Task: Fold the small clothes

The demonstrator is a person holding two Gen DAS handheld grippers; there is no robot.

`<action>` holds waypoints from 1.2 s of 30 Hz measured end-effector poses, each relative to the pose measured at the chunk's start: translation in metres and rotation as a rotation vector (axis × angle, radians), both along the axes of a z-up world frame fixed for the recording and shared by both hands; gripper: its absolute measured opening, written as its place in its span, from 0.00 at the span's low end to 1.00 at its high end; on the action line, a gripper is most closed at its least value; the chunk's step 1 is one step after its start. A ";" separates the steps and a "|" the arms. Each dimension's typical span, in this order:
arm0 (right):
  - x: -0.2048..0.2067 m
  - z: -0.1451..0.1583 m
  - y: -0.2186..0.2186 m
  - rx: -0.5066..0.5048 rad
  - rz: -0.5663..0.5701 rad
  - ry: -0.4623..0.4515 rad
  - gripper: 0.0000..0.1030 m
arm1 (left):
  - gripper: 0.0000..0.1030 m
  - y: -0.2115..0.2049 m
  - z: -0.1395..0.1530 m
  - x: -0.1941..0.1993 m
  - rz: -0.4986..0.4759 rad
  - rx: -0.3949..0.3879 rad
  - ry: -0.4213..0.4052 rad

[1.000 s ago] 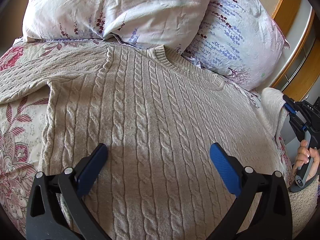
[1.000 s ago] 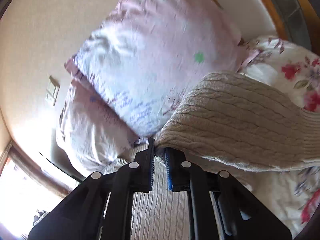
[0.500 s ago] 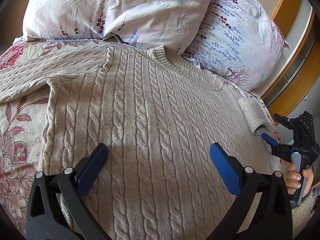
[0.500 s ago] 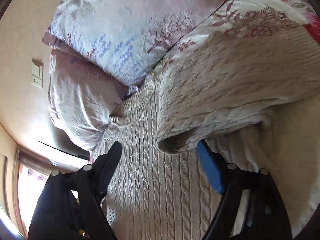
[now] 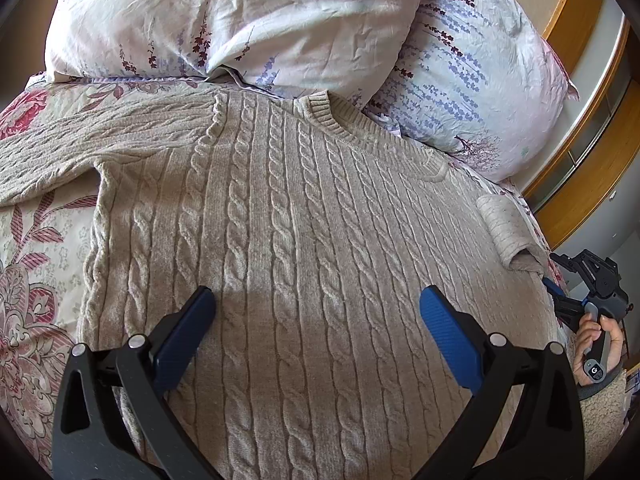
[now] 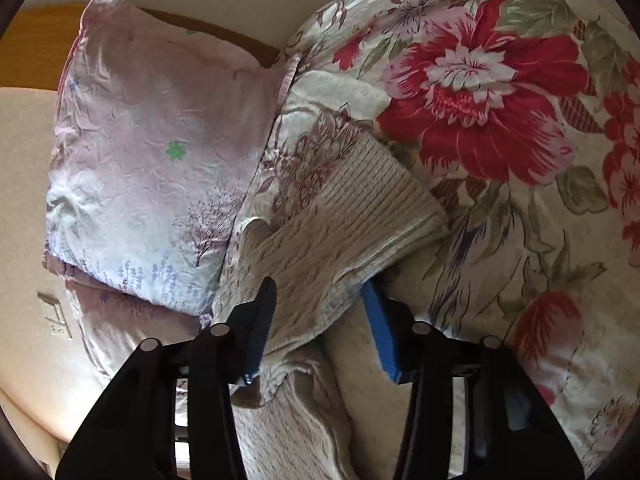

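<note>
The cable-knit sweater (image 5: 304,248) lies flat on the floral bedspread (image 5: 36,264), no fold made yet; its right sleeve (image 6: 344,232) sits between the closing right gripper (image 6: 320,320); the left gripper (image 5: 316,320) hovers spread.

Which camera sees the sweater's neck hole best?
The left wrist view. There the sweater lies spread flat on the bed and its ribbed collar sits just below the pillows. The right wrist view shows only a sleeve, no collar.
</note>
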State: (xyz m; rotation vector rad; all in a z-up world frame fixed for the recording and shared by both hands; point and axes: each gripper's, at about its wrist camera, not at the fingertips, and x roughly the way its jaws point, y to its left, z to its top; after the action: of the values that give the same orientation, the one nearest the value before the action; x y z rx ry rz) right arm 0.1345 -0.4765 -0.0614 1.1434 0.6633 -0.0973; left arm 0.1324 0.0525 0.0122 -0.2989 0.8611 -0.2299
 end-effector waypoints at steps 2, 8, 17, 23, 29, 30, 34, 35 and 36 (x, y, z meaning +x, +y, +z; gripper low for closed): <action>0.007 -0.002 -0.001 -0.037 -0.022 0.026 0.21 | 0.98 0.001 0.000 -0.001 0.000 -0.006 -0.001; 0.015 0.032 0.015 -0.228 -0.006 -0.016 0.11 | 0.98 0.002 0.001 -0.002 0.000 -0.013 -0.003; 0.053 0.117 0.141 -0.333 0.324 -0.314 0.11 | 0.98 0.005 0.003 -0.004 0.003 -0.041 -0.008; 0.100 0.086 0.253 -0.318 0.629 -0.275 0.10 | 0.98 0.010 0.003 -0.005 0.005 -0.080 -0.015; 0.118 0.035 0.325 -0.301 0.822 -0.161 0.10 | 0.98 0.012 0.004 -0.005 0.006 -0.093 -0.017; 0.118 0.031 0.333 -0.306 0.842 -0.155 0.10 | 0.98 0.012 0.004 -0.004 0.006 -0.096 -0.018; 0.116 0.017 0.354 -0.310 0.908 -0.104 0.10 | 0.98 0.015 0.005 -0.004 0.006 -0.109 -0.020; 0.115 0.011 0.354 -0.306 0.920 -0.083 0.10 | 0.98 0.015 0.005 -0.005 0.006 -0.113 -0.021; 0.115 0.006 0.355 -0.294 0.924 -0.063 0.10 | 0.98 0.016 0.005 -0.005 0.007 -0.118 -0.021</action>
State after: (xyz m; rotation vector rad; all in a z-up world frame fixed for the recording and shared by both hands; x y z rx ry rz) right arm 0.2493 -0.1218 -0.0550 0.4771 1.0244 0.6061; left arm 0.1276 0.0685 0.0172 -0.4086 0.8268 -0.2775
